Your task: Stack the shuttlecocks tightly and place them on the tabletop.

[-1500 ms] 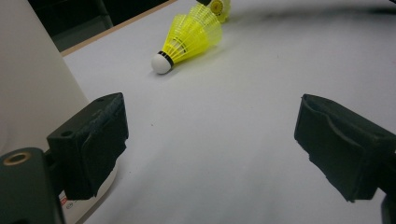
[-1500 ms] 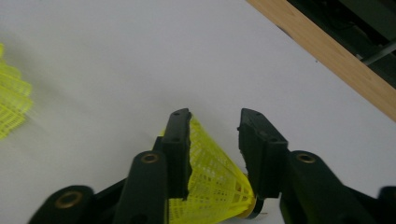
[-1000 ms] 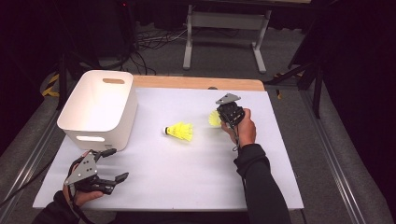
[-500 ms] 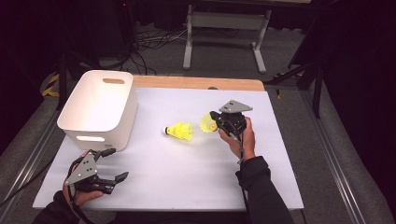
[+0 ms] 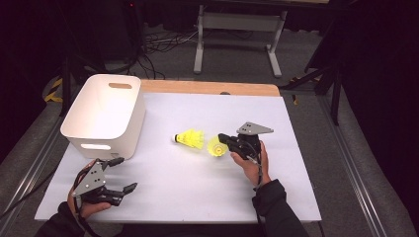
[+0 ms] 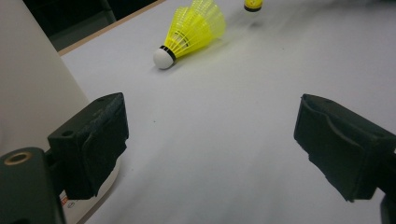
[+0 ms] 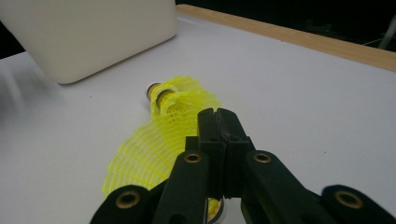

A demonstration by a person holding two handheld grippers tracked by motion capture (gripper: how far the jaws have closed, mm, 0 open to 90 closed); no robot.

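Note:
My right gripper (image 5: 225, 139) is shut on a yellow shuttlecock (image 5: 216, 146), held just above the white table right of centre. In the right gripper view the shut jaws pinch its net skirt (image 7: 140, 158). A second yellow shuttlecock (image 5: 189, 138) lies on its side just left of the held one, white cork pointing left; its skirt (image 7: 187, 99) shows past the jaws. My left gripper (image 5: 126, 174) rests open at the front left, empty. The lying shuttlecock (image 6: 191, 30) sits far ahead of its jaws.
A white bin (image 5: 106, 116) with handle slots stands at the back left of the table, close to my left gripper; its wall (image 6: 32, 84) is on the left in that view. A wooden edge (image 5: 210, 88) runs along the table's far side.
My right gripper has carried its shuttlecock toward the person and slightly left, ending beside the lying shuttlecock. The left gripper has stayed where it was.

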